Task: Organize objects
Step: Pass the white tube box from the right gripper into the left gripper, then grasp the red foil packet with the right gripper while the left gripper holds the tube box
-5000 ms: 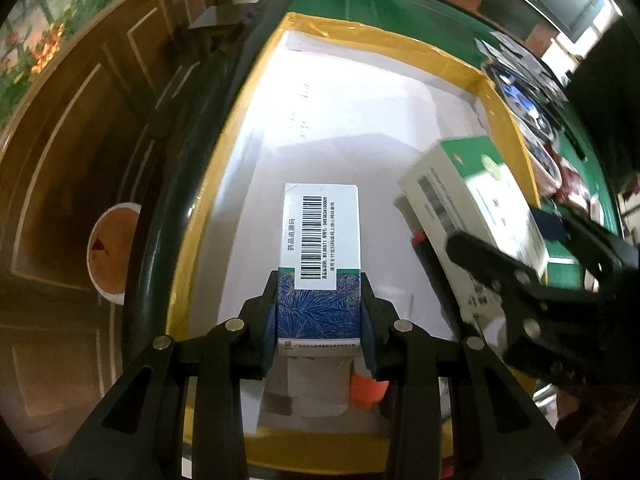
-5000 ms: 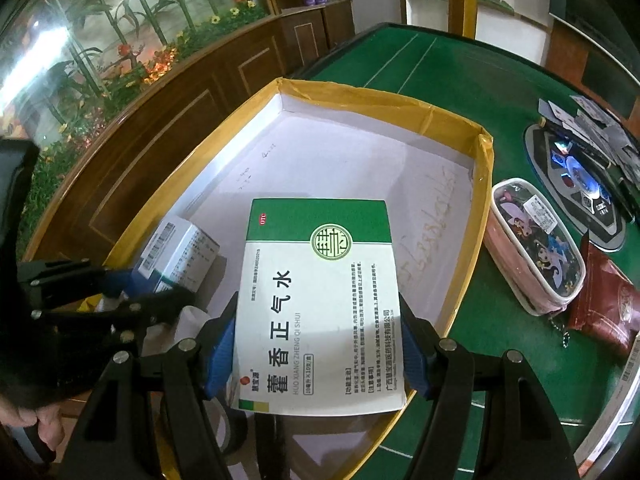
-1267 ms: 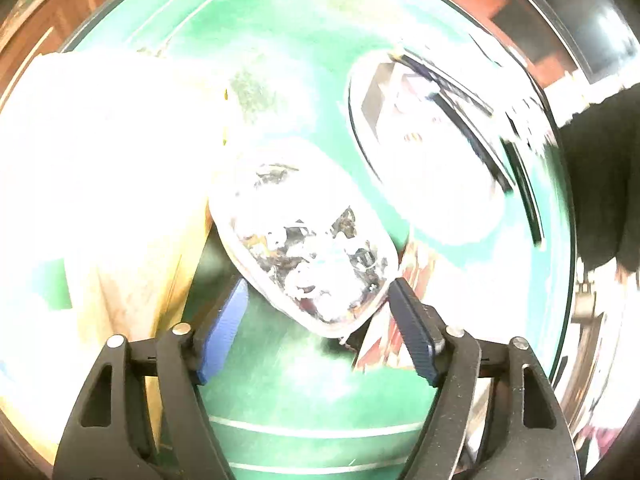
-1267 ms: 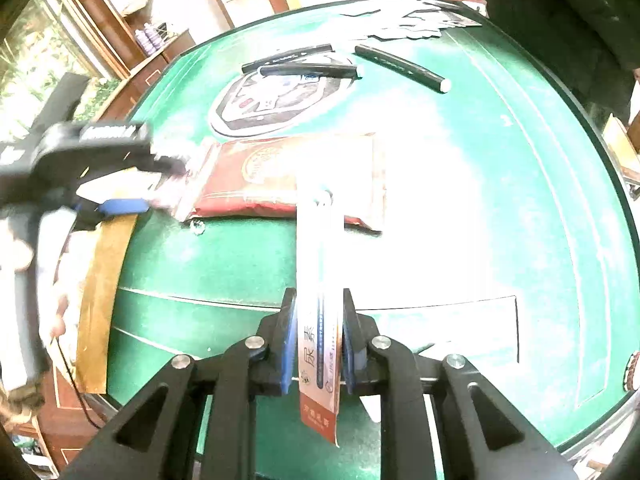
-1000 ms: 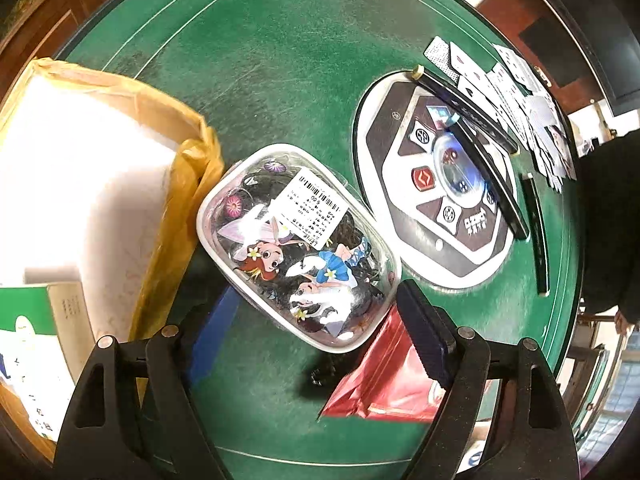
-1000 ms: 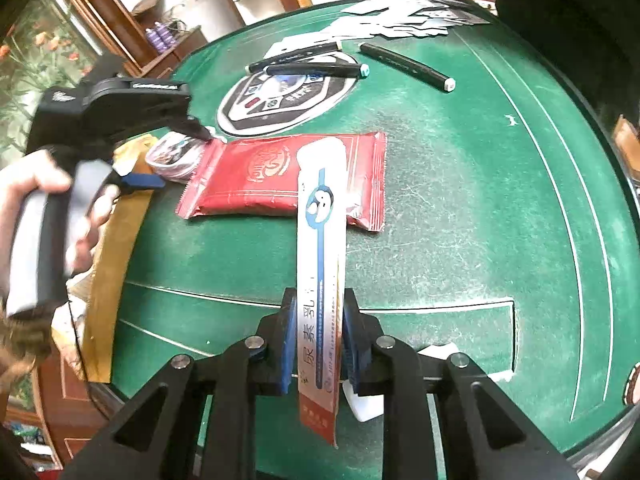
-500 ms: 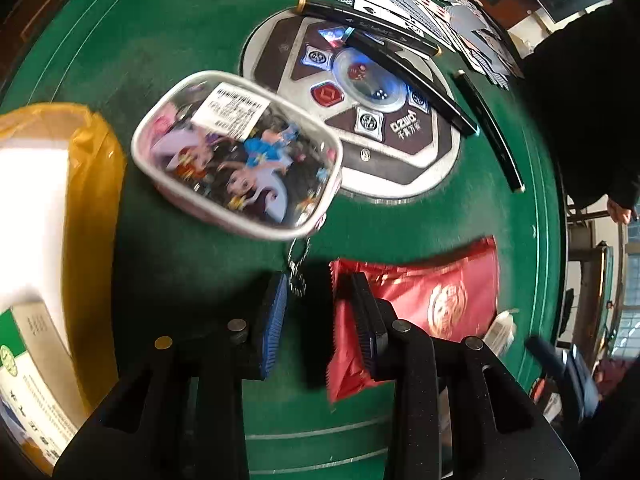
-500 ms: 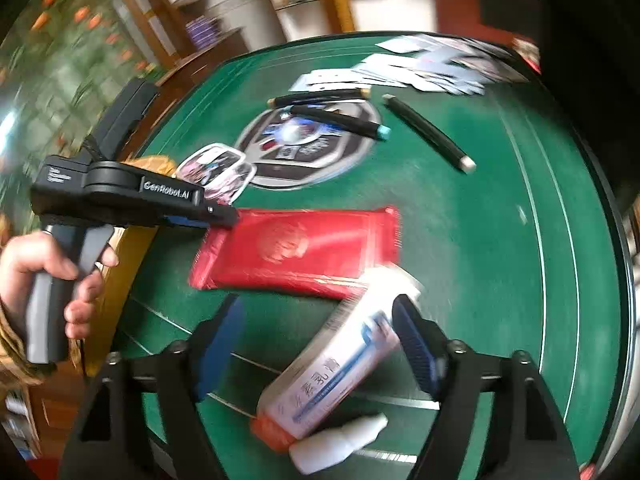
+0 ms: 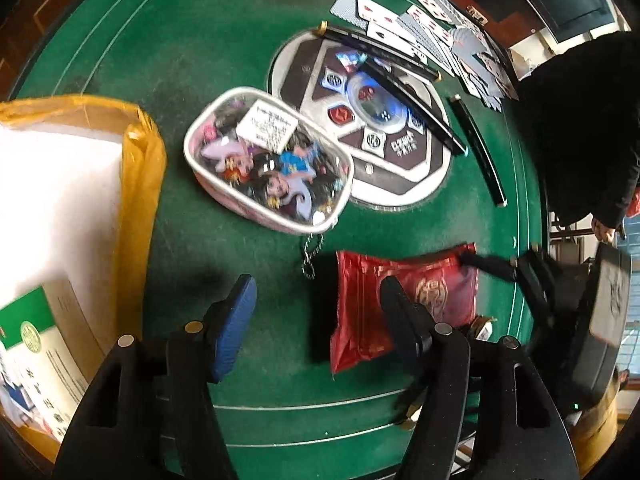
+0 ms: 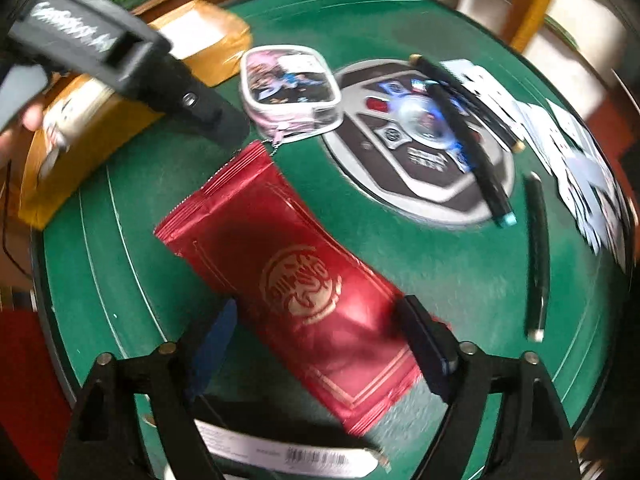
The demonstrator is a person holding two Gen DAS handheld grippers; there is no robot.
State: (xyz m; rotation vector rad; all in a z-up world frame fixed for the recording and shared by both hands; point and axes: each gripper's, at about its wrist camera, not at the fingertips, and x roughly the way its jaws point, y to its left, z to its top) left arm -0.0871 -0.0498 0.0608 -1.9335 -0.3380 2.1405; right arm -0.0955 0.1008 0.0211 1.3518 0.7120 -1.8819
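my right gripper (image 10: 316,344) is opening astride the flat red foil packet (image 10: 288,276) near the green felt table's (image 10: 460,272) edge; my left gripper (image 9: 316,312) opens, holding nothing.

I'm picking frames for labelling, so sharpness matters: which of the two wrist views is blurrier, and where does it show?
Right wrist view: blurrier, with the playing cards and the left gripper smeared; the red packet is soft. Left wrist view: mild blur on the cartoon pouch, and the white box interior is washed out; both bend at the edges.
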